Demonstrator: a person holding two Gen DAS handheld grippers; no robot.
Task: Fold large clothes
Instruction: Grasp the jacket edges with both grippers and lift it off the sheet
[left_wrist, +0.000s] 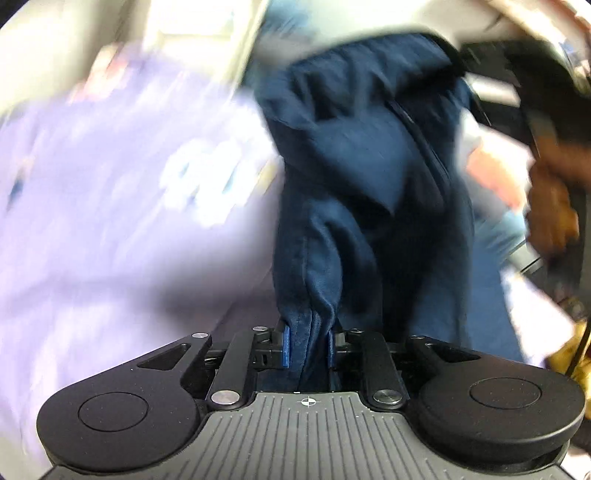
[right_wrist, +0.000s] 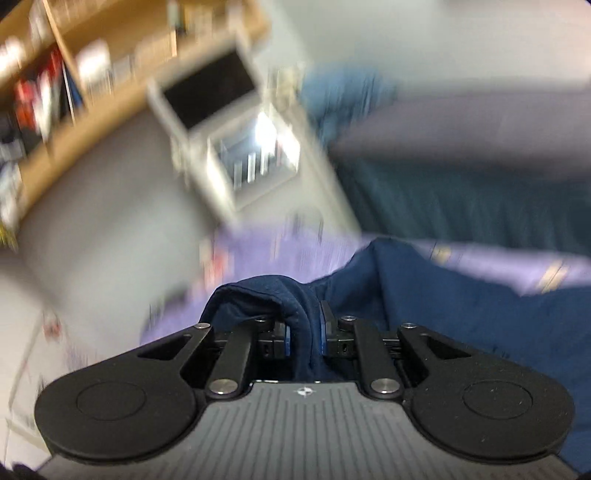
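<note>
— Beyond both tools, what can be made out?
— Little; motion blur smears the lavender sheet (left_wrist: 110, 206) and the wooden shelf (right_wrist: 74, 74).
— And the left tool (left_wrist: 307, 347)?
— Clenched on a gathered fold of the navy garment (left_wrist: 362, 155), which rises ahead of it.
— The right tool (right_wrist: 303, 338)?
— Likewise clamped on the garment's rolled edge, cloth spreading rightward.

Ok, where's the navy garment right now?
The navy garment is pinched in both grippers: the left gripper clamps a bunched edge with lavender bedding to its left, and the right gripper grips a hemmed fold.
</note>
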